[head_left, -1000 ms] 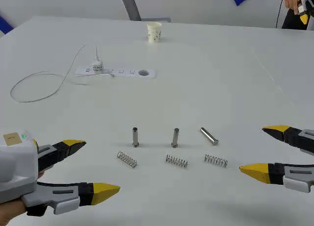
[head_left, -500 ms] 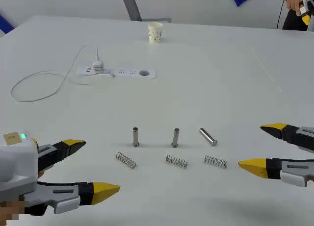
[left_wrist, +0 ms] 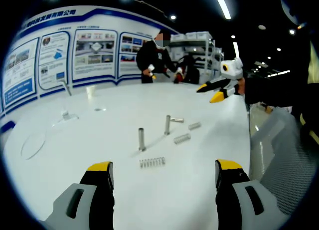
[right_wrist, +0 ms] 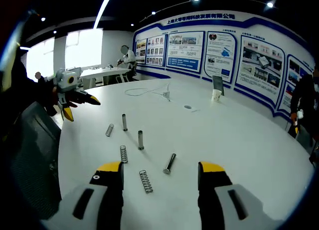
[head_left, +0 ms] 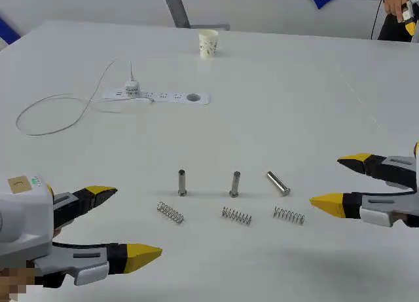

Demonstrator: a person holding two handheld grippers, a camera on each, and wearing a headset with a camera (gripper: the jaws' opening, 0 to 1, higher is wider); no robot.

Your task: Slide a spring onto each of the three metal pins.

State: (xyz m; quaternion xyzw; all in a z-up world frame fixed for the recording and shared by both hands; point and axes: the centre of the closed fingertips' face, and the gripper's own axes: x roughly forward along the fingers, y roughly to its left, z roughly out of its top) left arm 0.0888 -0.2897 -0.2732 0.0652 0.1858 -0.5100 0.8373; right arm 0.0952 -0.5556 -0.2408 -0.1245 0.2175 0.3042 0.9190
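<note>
Jaws spread, the right yellow-tipped gripper (head_left: 327, 180) has edged toward the rightmost coiled steel spring (head_left: 289, 215) (nothing threaded yet); left gripper (head_left: 137, 221) equally spread.

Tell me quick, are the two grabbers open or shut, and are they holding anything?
Left gripper: open, holding nothing.
Right gripper: open, holding nothing.

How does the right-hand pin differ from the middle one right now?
The right-hand pin lies flat on its side, at an angle; the middle pin stands upright. The right-hand pin's wider head points toward the camera; the middle pin's rests on the table. Both are bare, shiny metal.
</note>
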